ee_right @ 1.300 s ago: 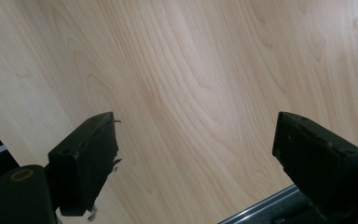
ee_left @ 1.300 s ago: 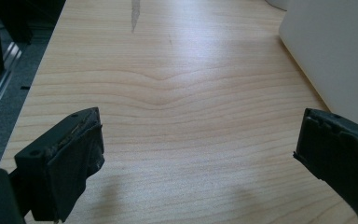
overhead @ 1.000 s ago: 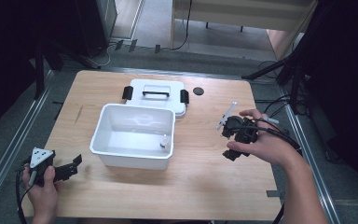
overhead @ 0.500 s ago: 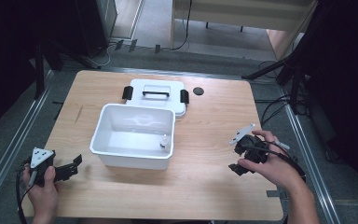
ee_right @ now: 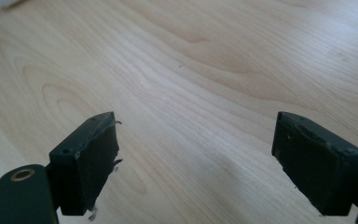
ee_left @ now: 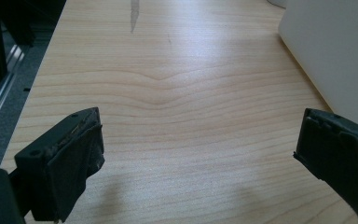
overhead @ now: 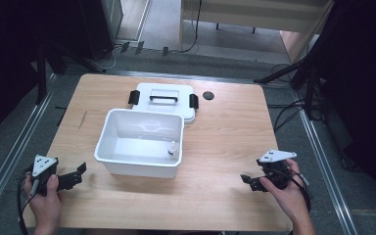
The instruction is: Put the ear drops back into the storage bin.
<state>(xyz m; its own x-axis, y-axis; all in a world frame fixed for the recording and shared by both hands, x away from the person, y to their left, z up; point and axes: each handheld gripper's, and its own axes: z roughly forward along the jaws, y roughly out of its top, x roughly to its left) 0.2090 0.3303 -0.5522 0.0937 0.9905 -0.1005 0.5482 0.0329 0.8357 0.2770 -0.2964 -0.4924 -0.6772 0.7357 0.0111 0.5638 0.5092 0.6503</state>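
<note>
An open white plastic box [overhead: 142, 144] stands at the middle of the wooden table [overhead: 225, 132], with a small pale object [overhead: 173, 148] inside near its right wall. Its white lid [overhead: 162, 100], with black handle and clips, lies flat just behind it. My left gripper [overhead: 78, 174] rests low at the front left, open, jaws wide apart over bare wood [ee_left: 191, 121]; the box's wall [ee_left: 335, 51] stands to its right. At the front right edge, my right gripper [overhead: 248, 181] is open too, nothing between its jaws, bare wood [ee_right: 196, 93] below.
A small black round disc [overhead: 207, 95] lies behind and right of the lid. A dark streak [overhead: 83, 120] marks the wood at left. Metal rails run along both table sides, and cables trail on the floor at right.
My right gripper has moved from the right of the box down towards the front right edge of the table. The left gripper has stayed put.
</note>
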